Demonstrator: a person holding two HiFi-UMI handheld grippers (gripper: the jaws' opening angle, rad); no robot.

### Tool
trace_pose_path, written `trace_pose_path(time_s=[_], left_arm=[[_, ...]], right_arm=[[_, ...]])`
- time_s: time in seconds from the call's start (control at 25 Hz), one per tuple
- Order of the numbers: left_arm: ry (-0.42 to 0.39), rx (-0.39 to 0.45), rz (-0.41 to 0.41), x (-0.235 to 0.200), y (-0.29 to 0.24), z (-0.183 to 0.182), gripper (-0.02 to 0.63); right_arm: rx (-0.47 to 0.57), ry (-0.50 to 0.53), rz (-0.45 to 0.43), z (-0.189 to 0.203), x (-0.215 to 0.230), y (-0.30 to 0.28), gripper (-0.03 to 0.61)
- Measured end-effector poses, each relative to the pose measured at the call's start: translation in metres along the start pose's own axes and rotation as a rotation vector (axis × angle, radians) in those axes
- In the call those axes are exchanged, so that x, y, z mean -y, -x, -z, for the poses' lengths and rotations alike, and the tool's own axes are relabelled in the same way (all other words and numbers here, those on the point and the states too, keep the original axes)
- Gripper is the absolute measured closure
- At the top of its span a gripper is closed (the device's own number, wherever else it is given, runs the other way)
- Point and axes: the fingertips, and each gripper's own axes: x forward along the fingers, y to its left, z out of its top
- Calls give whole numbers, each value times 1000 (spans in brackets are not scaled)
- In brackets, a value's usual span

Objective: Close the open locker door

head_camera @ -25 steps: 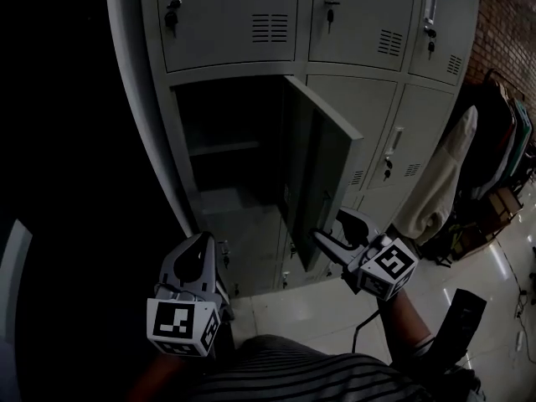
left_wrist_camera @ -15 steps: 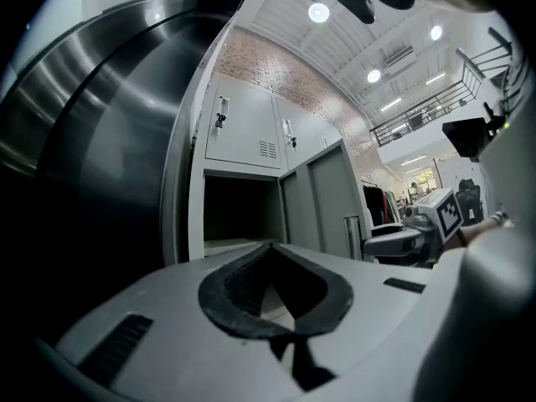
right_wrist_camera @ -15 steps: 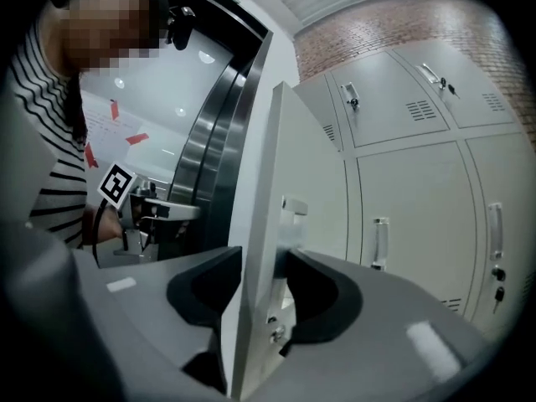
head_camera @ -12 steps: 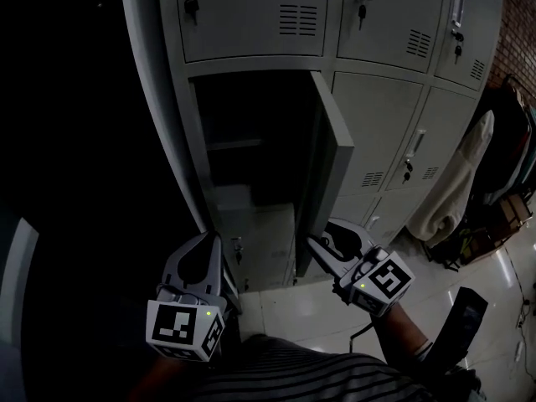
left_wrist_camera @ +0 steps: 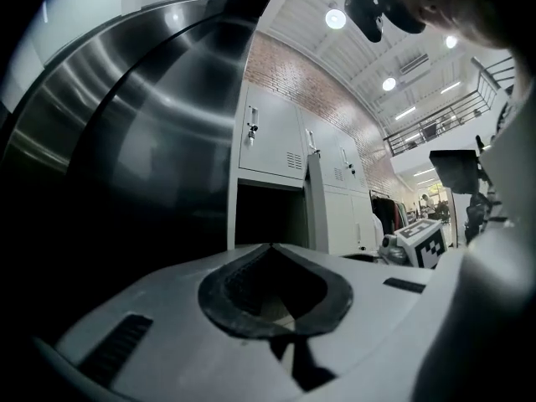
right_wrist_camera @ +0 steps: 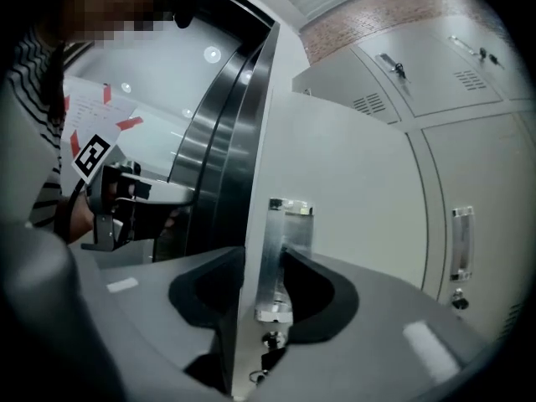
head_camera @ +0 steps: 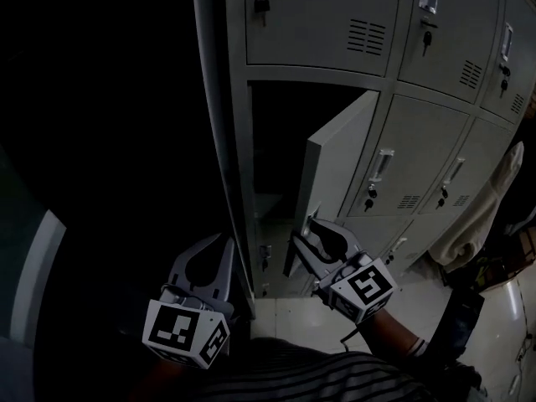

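The grey locker door (head_camera: 339, 166) stands partly open, hinged on its right, in front of the dark compartment (head_camera: 272, 141). My right gripper (head_camera: 308, 224) is shut on the door's free edge low down. In the right gripper view its jaws (right_wrist_camera: 264, 254) straddle that edge, one inside, the other on the metal handle plate (right_wrist_camera: 283, 241). My left gripper (head_camera: 228, 239) hangs apart from the door at the cabinet's left side, shut and empty, its tips meeting (left_wrist_camera: 270, 245). The left gripper view shows the door (left_wrist_camera: 316, 208) edge-on and the right gripper's marker cube (left_wrist_camera: 423, 241).
Closed grey lockers (head_camera: 419, 157) with handles and key locks stand around the open one. A dark panel (head_camera: 109, 141) fills the left. Pale cloth (head_camera: 486, 216) hangs at the right, above glossy floor tiles (head_camera: 289, 316).
The right gripper's jaws have closed on the door's edge. The door has swung from wide open toward the cabinet, and the view has shifted left. The left gripper has barely moved.
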Motion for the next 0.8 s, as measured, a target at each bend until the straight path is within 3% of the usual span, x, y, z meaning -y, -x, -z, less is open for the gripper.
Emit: trace_pose_path(time_s=[0.36,0.6,0.8], left_arm=[[10,8,43,-25,-5,-16,609],[23,5,66,-35,-13,-19,609],[21,-9,59,-41,-17,-17,609]], right_arm=[[16,34,-2,6,12,-80,430],[-1,58,0,8,25,-122,473],[-15,53,68,11,55,-142,523]])
